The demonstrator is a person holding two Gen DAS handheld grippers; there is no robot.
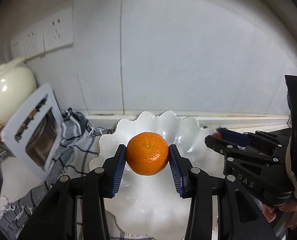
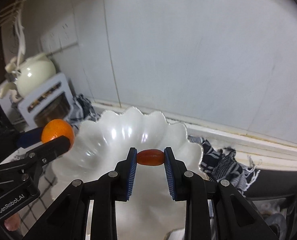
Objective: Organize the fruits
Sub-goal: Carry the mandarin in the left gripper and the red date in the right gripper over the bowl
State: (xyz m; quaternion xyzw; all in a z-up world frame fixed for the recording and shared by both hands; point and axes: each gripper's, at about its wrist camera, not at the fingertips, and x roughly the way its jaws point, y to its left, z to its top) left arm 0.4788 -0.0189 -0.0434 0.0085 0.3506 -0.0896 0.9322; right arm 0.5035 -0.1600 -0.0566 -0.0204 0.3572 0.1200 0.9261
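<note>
Your left gripper (image 1: 147, 156) is clenched on a mandarin orange (image 1: 147, 153), its blue ribbed pads (image 1: 118, 172) pressing the fruit's two sides. You hold it in the air over the white scalloped bowl (image 1: 180, 124), toward the bowl's left part; the right wrist view shows the same orange (image 2: 57, 133) at the bowl's left rim, pinched between the left gripper's fingertips.

Your right gripper (image 2: 150, 157) is clamped on a small oval red-orange fruit (image 2: 150, 157), perhaps a cherry tomato or kumquat; the kind cannot be told. It is gripped end to end between the blue pads (image 2: 132, 177) and hangs above the inside of the bowl (image 2: 112, 138). In the left wrist view the right gripper (image 1: 218, 135) reaches in from the right, with only a sliver of the red fruit (image 1: 217, 135) showing at its tip.

The bowl sits on a counter against a white tiled wall (image 1: 188, 50), on top of a blue-and-white checked cloth (image 1: 76, 132) that spreads out on both sides of it. To the left stand a white toaster (image 1: 33, 132) and, behind it, a cream-coloured round pot (image 1: 10, 92). A row of wall sockets (image 1: 42, 38) is mounted above them.
</note>
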